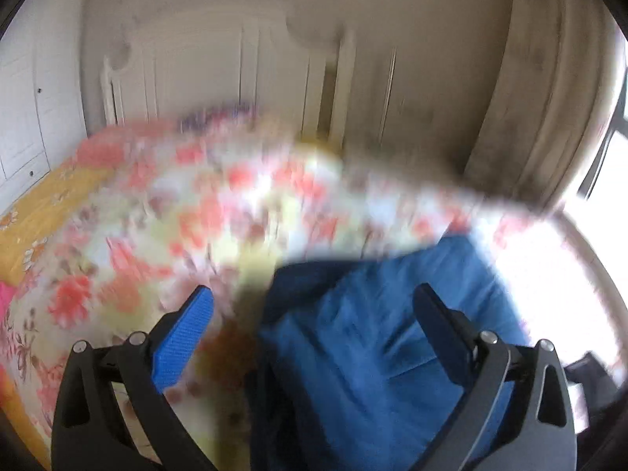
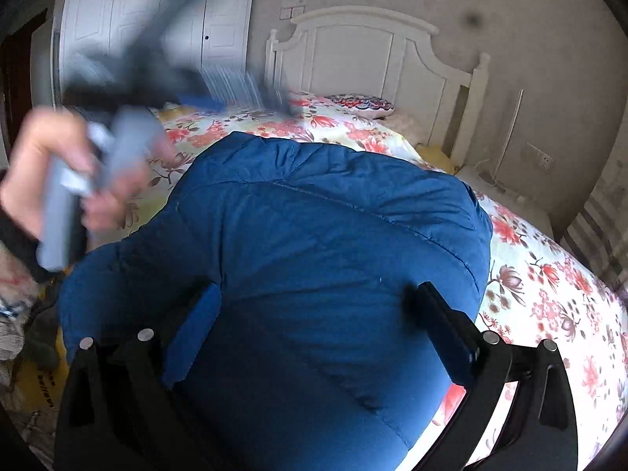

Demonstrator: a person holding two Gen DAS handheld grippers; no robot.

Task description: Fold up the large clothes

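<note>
Blue quilted fabric filling both views: a padded jacket [image 2: 322, 243] lying in a rumpled heap on the floral bedspread [image 2: 549, 286], near the foot of the bed.

Going left to right in the right wrist view: a blurred hand [image 2: 59, 180] gripping the grey handle of the left tool [image 2: 251, 94], raised above the bedspread at the far left, away from the jacket; white wardrobe doors [image 2: 117, 11] behind it; then the jacket bulging in the middle, collar end pointing toward the white headboard [image 2: 369, 51]; a patterned pillow [image 2: 361, 102] resting below that headboard; flowered bedding running off to the right. Right tool [image 2: 318, 306] hovering low over the jacket with jaws spread wide apart, blue pad on one side, dark finger on the other, nothing pinched between.

Left wrist view smeared by motion: orange sheet [image 1: 43, 204] at the left edge, floral bedspread [image 1: 188, 212] across the centre, jacket [image 1: 373, 337] at lower right. Left tool [image 1: 314, 302] likewise gaping, fingers well apart, gripping nothing, framing the jacket's edge.
</note>
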